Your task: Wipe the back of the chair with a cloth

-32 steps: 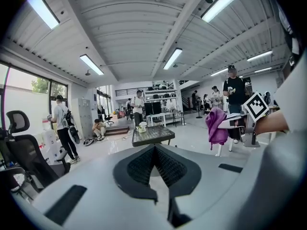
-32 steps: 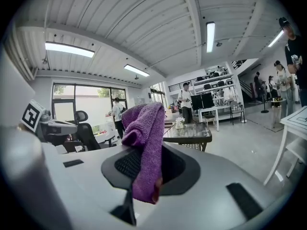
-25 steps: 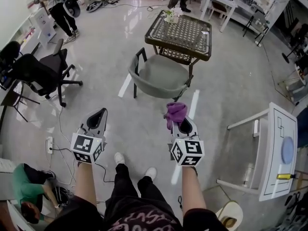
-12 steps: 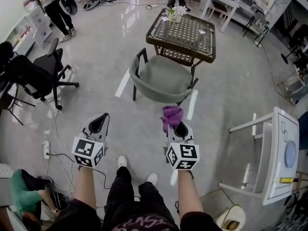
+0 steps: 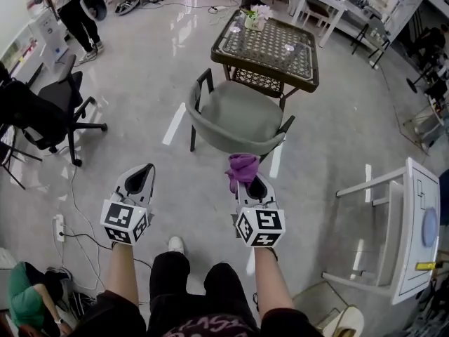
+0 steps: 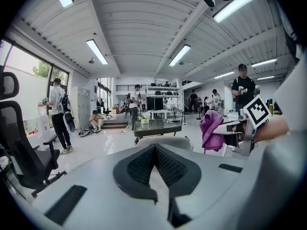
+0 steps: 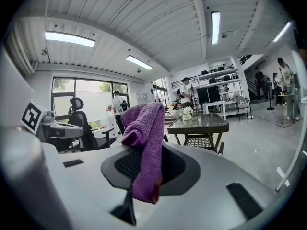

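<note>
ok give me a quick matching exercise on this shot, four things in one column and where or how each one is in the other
1 purple cloth
2 left hand-held gripper
3 grey armchair
4 flowers

a on the wicker table
b shut, nothing in it
c clamped in the right hand-held gripper
d on the floor, next to the table on its near side

Pairs: 1-c, 2-b, 3-d, 4-a

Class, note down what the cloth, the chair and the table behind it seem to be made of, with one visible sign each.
Cloth: likely microfibre or terry; purple, with a fuzzy nap and limp folds.
Chair: probably a moulded plastic shell; matt grey-green, smooth and seamless.
Table: dark woven wicker-like frame, apparently under glass; the top reflects light.
</note>
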Tool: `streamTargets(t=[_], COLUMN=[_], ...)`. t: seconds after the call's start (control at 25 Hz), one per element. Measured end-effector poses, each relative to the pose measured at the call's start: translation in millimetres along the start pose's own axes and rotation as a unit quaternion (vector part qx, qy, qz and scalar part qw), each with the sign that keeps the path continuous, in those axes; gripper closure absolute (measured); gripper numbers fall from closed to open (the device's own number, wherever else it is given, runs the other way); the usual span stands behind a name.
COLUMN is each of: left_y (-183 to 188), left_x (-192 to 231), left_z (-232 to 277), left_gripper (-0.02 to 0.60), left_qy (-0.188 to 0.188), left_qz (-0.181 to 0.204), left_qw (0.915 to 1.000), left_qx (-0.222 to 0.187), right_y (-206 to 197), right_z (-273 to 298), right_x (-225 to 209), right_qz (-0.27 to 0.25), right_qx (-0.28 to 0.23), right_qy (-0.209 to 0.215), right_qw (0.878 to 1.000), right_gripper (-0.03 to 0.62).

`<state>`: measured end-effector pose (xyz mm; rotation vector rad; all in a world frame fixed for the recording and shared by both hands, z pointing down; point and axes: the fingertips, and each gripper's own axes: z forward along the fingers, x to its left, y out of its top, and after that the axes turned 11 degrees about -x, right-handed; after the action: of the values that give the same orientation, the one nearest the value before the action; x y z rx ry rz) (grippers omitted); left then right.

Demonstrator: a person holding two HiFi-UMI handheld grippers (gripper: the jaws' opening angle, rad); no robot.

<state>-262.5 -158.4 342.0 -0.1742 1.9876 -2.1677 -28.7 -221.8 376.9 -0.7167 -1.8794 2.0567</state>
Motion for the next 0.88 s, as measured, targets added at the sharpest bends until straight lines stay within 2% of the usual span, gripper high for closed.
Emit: streamTargets(t=[0.56, 0.88], left_y=[-99, -151], left_x=[15, 20], left_z=[43, 74], left_gripper=[0.572, 0.572], left_qy=[-0.011, -0.017], left_qz=[0.017, 0.025], left_qw=[0.9997, 0.9986], left_qx=[-0.015, -0.044], right_y=[-83, -125], right_z=[69, 102], right_x=[7, 2], right_qz=[-0.005, -0.016], right_qx=[-0.025, -0.043], right_qy=[0.038, 0.051], right_qw=[0.999, 0.998], right_gripper=[0.5, 0.5])
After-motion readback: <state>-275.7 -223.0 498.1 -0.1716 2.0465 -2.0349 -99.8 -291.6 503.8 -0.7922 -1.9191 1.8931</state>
